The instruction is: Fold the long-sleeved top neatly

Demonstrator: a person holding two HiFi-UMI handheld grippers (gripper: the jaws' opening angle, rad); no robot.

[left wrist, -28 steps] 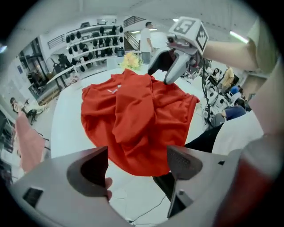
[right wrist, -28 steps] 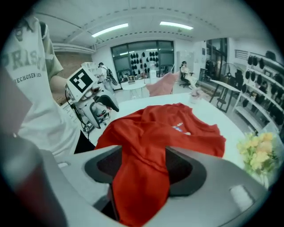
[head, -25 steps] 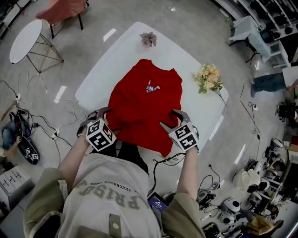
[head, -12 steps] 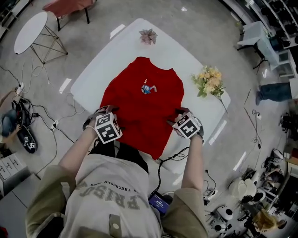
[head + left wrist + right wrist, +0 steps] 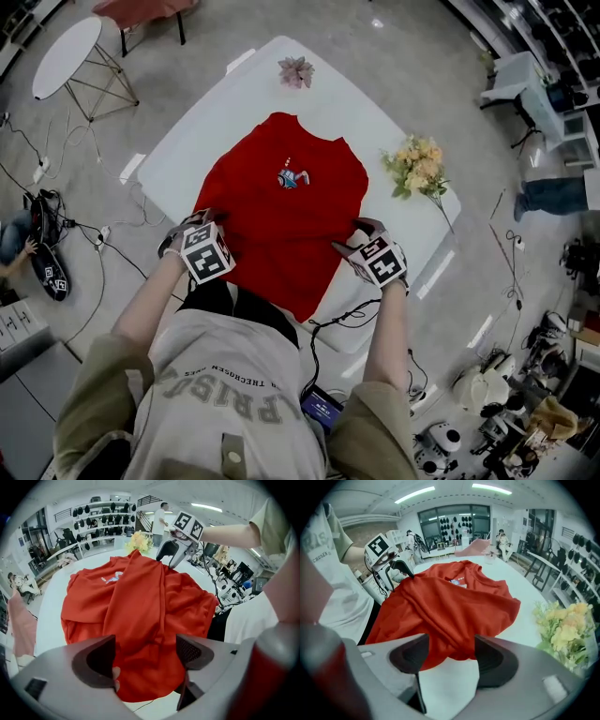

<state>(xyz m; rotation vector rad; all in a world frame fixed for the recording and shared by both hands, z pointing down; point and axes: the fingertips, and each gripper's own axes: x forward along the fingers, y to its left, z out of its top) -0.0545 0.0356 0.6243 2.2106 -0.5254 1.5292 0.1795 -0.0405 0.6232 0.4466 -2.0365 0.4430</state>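
A red long-sleeved top [image 5: 281,211] lies spread on the white table [image 5: 394,122], chest print up, its hem hanging over the near edge. My left gripper [image 5: 190,228] hovers at the top's lower left side, jaws open. In the left gripper view the left gripper [image 5: 146,651] has rumpled red top [image 5: 140,597] below its spread jaws, a raised fold running down the middle. My right gripper [image 5: 354,237] is at the lower right side, also open. In the right gripper view the right gripper [image 5: 451,654] frames the top's [image 5: 450,602] edge over bare table [image 5: 447,686].
A pink paper flower [image 5: 296,71] sits at the table's far edge and a yellow bouquet [image 5: 417,164] at its right edge. A round side table [image 5: 66,56] stands far left. Cables [image 5: 84,239] trail on the floor and one hangs off the near table edge.
Both grippers have come down and a little forward onto the lower sides of the red top. Their jaws stay open. The top has not visibly shifted.
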